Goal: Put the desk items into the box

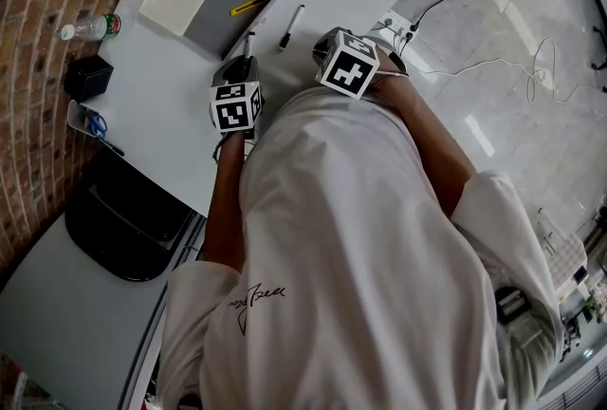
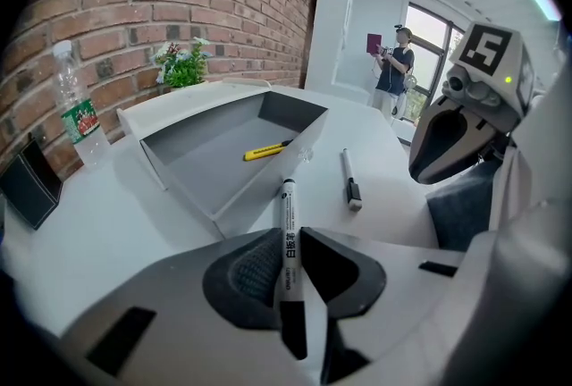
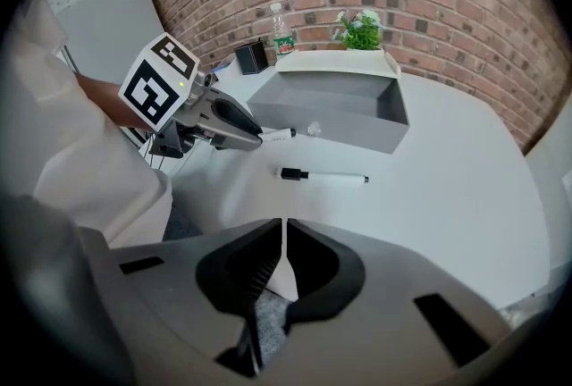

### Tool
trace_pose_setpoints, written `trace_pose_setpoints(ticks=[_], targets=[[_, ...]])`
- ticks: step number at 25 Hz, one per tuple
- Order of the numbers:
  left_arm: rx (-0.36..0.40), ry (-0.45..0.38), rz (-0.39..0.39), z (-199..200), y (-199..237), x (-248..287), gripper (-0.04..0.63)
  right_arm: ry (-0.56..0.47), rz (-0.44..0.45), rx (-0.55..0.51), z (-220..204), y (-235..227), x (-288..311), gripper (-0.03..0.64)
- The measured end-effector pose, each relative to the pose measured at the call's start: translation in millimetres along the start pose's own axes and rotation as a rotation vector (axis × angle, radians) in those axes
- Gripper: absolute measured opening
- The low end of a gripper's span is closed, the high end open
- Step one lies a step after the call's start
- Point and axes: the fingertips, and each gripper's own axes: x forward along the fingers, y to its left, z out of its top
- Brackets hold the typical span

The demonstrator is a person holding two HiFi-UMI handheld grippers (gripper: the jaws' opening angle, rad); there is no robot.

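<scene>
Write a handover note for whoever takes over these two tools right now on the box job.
Left tool: shut on a white marker, which points toward the grey box.
Right tool: jaws all but together, nothing between them.
Done: a yellow item already lies in the box.
Left to do: put the held marker in, then pick up the second marker, which lies on the table beside the box.

Loose white short-sleeved shirt [image 1: 379, 237]
</scene>
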Motion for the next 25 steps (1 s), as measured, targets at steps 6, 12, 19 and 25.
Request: trace_pose_setpoints(ticks=[6, 12, 19, 25], targets=[[-0.008, 0.005, -0.016, -2.9, -3.0, -2.3, 0.066, -0.002, -0.005, 0.003, -1.1, 0.2, -0.4, 0.04], [-0.014, 0.022, -0.06, -5.6, -10.0, -6.9, 0.066, -0.004, -0.002, 0.006, -2.2, 1.4, -0.6, 0.04], [-0.026, 0.018, -0.088, -6.0, -16.8, -16.0, 0.066, -0.007, 0.008, 0.012, -1.9, 1.1, 0.0, 0.04], [-0.026, -0.012, -0.09, 5.3, -18.6, -24.2, 0.066, -0.001, 0.019, 0.011, -3.7, 1.6, 0.6, 0.04]])
